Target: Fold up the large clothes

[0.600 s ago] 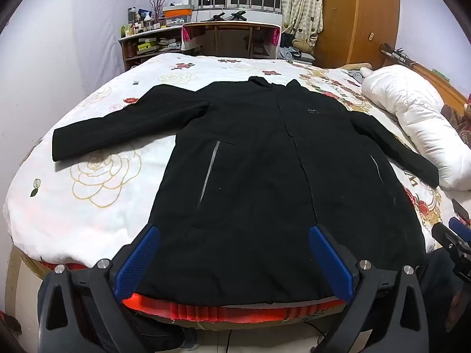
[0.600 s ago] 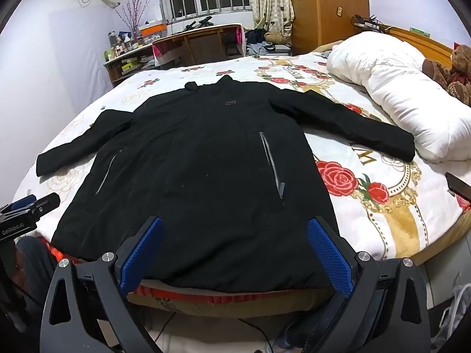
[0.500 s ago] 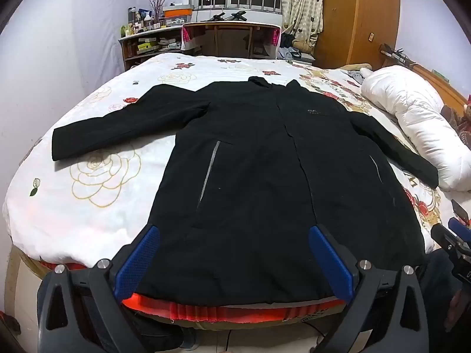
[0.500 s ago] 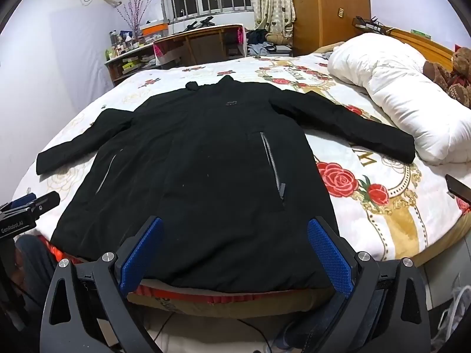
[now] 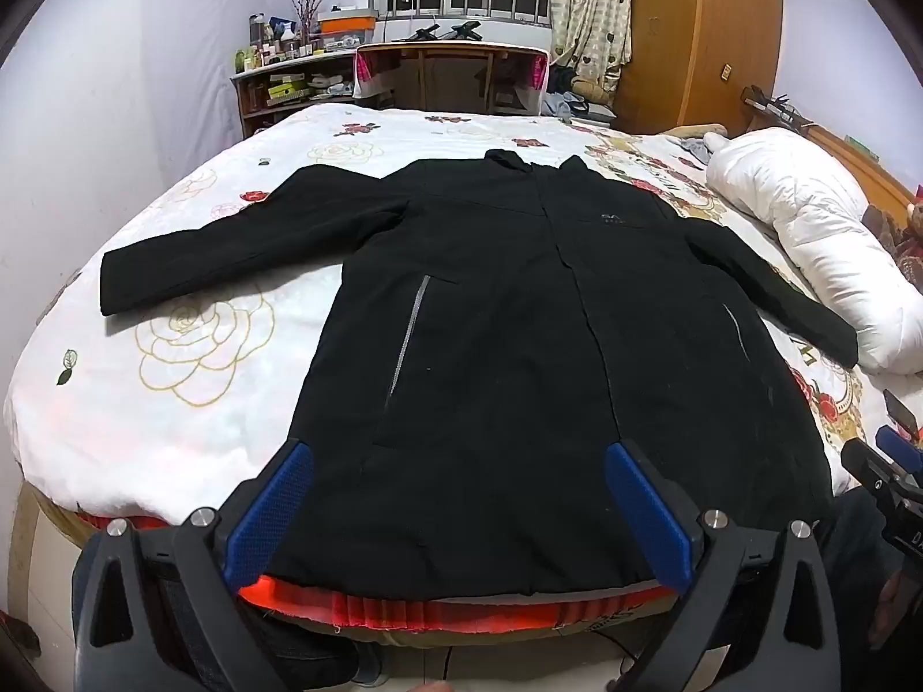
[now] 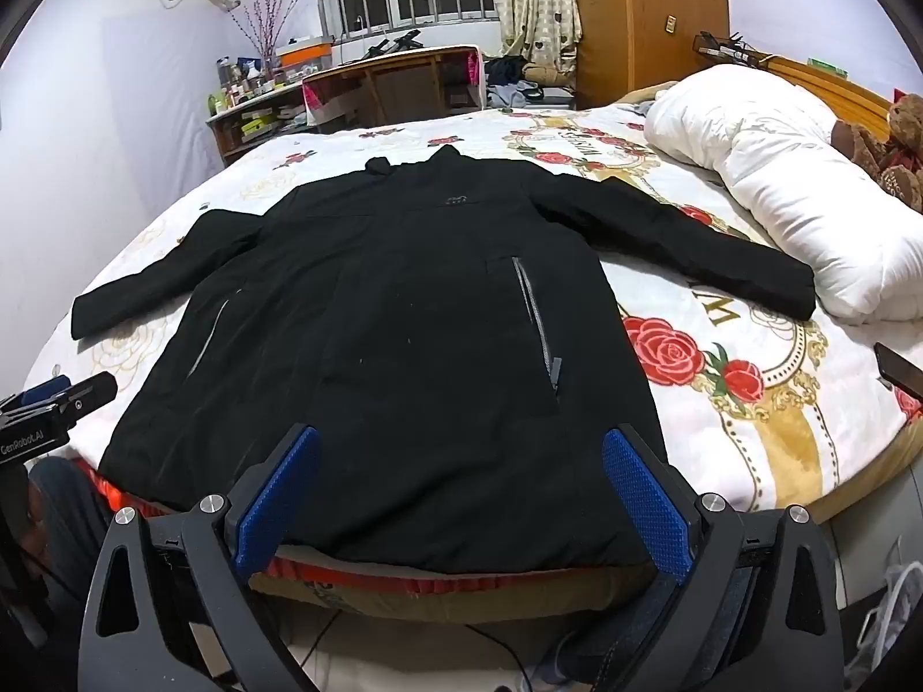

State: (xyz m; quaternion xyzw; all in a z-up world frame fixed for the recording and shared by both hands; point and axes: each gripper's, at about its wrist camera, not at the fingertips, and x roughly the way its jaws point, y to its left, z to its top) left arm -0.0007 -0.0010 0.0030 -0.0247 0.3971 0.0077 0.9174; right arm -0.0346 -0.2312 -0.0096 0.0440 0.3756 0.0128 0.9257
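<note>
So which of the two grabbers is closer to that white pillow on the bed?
Right. The right gripper hovers off the coat's hem on the side where the white pillow lies. The left gripper hovers by the hem's other half, farther from it. Both jaws are open.

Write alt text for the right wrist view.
A long black coat lies flat, front up, sleeves spread, on a rose-print bed. The open right gripper hovers at its hem; a white duvet lies right.
</note>
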